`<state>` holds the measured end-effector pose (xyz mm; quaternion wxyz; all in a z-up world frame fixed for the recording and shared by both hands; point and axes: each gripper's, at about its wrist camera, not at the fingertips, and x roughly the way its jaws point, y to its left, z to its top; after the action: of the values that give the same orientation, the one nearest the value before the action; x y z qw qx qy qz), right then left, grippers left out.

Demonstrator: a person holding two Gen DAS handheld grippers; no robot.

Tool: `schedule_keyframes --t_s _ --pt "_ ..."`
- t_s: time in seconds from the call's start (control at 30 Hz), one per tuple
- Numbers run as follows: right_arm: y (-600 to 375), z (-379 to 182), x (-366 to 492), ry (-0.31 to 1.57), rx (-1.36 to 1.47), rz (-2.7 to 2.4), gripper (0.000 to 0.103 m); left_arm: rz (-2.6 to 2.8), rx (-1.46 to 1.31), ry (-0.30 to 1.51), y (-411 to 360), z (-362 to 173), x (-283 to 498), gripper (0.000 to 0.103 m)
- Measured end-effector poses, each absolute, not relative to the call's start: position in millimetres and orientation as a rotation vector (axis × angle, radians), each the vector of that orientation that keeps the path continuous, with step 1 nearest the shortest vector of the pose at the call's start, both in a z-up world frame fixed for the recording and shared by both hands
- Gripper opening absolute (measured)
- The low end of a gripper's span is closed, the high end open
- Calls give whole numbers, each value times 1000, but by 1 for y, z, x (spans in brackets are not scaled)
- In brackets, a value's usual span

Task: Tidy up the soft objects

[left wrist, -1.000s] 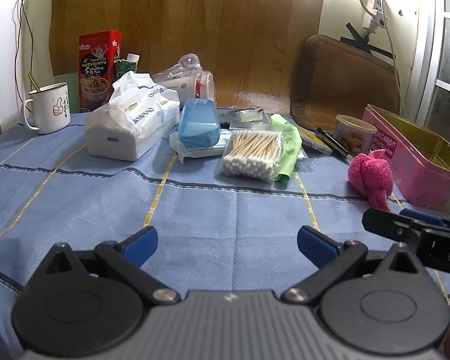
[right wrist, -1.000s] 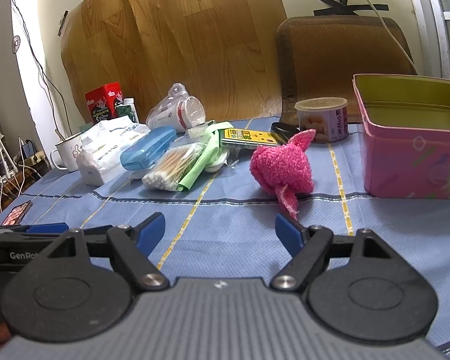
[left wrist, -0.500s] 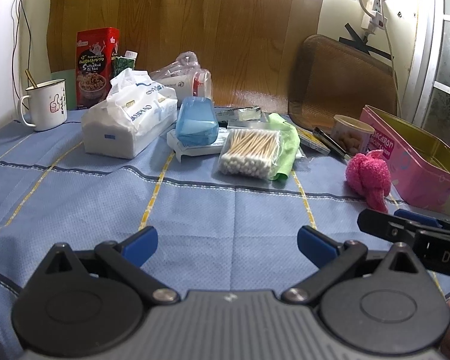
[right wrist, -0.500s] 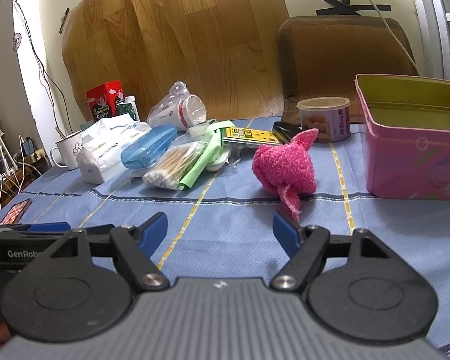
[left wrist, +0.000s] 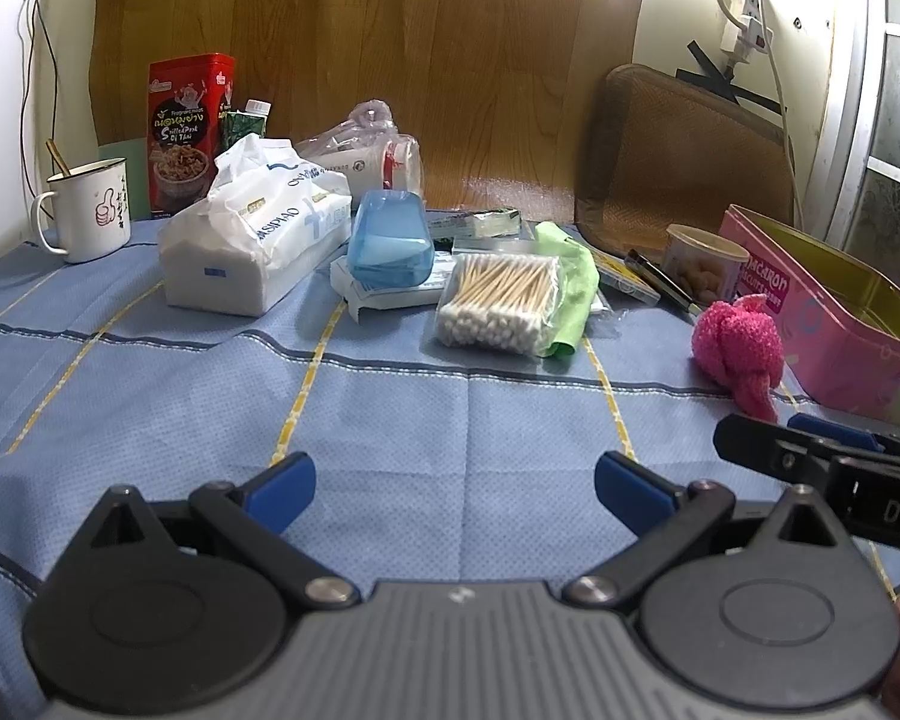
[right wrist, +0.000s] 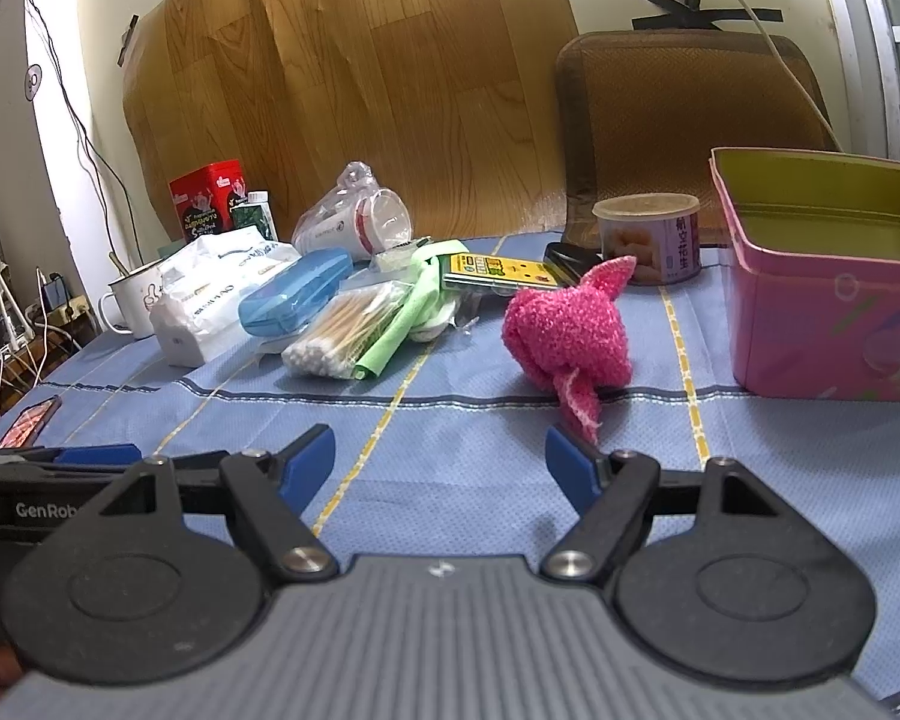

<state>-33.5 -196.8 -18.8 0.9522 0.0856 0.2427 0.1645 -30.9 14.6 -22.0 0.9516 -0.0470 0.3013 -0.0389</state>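
Right, counting what I have on the blue cloth-covered worktop (left wrist: pixel 450 408): one fuzzy pink knitted sock ball (right wrist: pixel 567 336), one open pink tin box with a yellow-green inside (right wrist: pixel 822 312), one clear bag of wooden cotton swabs (left wrist: pixel 498 303), one translucent blue plastic case (left wrist: pixel 390 246), one white soft pack of tissues (left wrist: pixel 252 240), one white enamel mug (left wrist: pixel 90 216), one red snack tin (left wrist: pixel 189 132), one small round tub with a purple label (right wrist: pixel 651 237) and one crumpled light-green cloth (left wrist: pixel 570 288).

My left gripper (left wrist: pixel 453 489) hangs low over bare cloth with its two blue-tipped fingers (left wrist: pixel 279 489) spread wide and nothing between them. My right gripper (right wrist: pixel 441 465) is likewise released, fingers (right wrist: pixel 570 471) apart and holding nothing.

The sock ball lies on the cloth just ahead of the right gripper, slightly right of its centre line, its loose tail pointing down toward the right finger without touching it. The pink tin stands just to its right. From the left gripper, the sock ball sits well off to the right, beyond the other gripper.
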Motion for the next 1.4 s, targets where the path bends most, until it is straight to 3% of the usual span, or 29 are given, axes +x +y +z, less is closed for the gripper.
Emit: schedule_keyframes --t_s 0.8,1.2,1.4 --pt "-196 -18 -33 488 167 338 79 -97 -71 574 11 -16 -34 103" --pt "-188 -11 -29 470 125 361 75 -78 -59 536 20 -10 -32 103" --pt "-177 -6 -14 484 115 407 67 -52 -79 536 39 -9 -27 103"
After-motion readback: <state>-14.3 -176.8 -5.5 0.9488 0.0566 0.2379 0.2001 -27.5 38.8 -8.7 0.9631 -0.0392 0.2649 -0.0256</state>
